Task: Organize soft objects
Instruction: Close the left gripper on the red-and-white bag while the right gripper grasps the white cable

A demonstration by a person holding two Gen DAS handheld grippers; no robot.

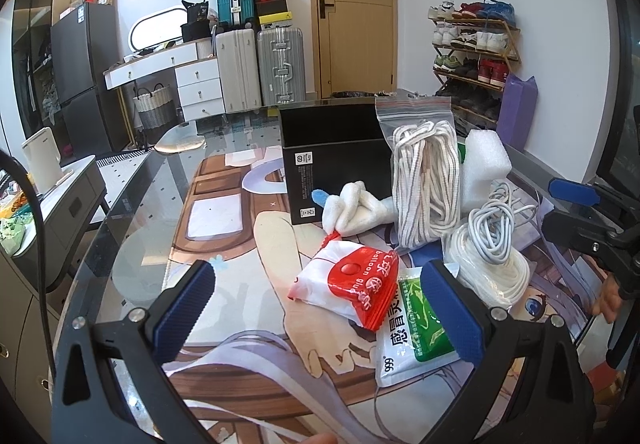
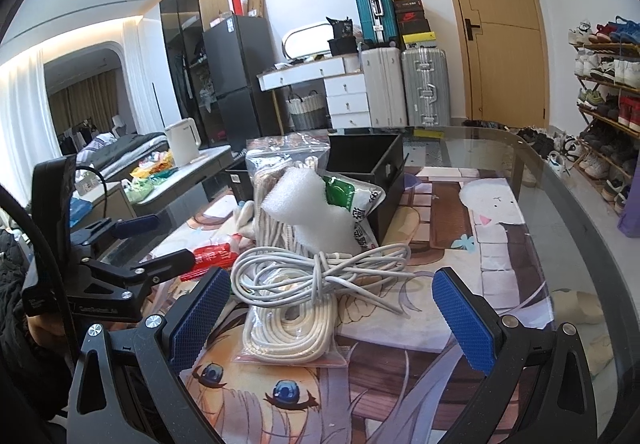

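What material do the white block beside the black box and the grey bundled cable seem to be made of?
White block: probably soft polyethylene foam, matte, with a bubbly, pitted surface. Grey bundled cable: likely a rubbery plastic sheath, smooth with a slight sheen, bending in loose loops.

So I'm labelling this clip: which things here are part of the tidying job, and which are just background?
Job:
black box
red and white packet
green sachet
white cloth
bagged laces
foam block
grey cable
bagged rope coil

Background:
suitcases
shoe rack
kettle
door
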